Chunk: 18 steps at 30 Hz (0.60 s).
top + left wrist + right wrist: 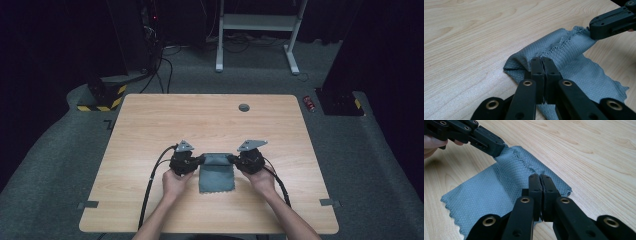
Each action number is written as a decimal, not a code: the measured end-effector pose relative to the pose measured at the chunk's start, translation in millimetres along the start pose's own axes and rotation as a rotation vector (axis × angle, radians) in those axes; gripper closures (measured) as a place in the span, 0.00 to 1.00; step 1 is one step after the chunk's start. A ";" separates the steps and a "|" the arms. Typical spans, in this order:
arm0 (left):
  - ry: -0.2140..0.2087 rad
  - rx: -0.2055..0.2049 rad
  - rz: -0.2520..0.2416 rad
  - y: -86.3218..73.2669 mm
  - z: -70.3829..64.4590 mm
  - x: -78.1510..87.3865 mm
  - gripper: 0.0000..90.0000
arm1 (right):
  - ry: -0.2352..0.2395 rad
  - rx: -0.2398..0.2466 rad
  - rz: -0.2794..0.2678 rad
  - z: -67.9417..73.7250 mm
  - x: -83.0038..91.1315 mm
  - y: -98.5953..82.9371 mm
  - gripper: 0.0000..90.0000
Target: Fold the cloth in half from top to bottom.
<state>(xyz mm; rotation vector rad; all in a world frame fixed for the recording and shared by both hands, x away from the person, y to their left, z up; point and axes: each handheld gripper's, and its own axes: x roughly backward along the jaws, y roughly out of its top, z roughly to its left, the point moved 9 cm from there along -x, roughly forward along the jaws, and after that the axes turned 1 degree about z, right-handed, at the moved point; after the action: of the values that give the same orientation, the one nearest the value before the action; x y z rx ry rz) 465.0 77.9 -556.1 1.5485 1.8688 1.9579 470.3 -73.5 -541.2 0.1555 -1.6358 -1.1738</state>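
Both tongs, left gripper (200, 160) and right gripper (233, 159), clamp the grey cloth (216, 176) between them; uneven pulling could slip 1 corner free.

Colours on the table

A grey-blue cloth (574, 65) with tiny diamond bumps is seen; black jaws and a light brown wooden table (150, 130).

One grey cloth (216, 172) lies on one wooden table (150, 130), with two grippers, left (200, 160) and right (231, 159), and two hands.
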 end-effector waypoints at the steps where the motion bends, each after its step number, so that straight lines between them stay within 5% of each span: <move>1: 0.000 0.002 -0.002 0.1 -1.1 0.5 0.98 | 0.000 0.005 0.003 1.0 0.8 -0.3 0.98; 18: -0.019 -0.001 -0.015 -2.2 -8.4 8.2 0.98 | 0.014 0.014 -0.005 6.3 7.2 -3.4 0.98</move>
<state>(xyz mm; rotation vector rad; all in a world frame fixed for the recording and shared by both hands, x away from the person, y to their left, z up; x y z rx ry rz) 454.2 77.3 -551.0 1.5419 1.8672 1.9309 460.7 -75.8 -538.7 0.1765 -1.6325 -1.1628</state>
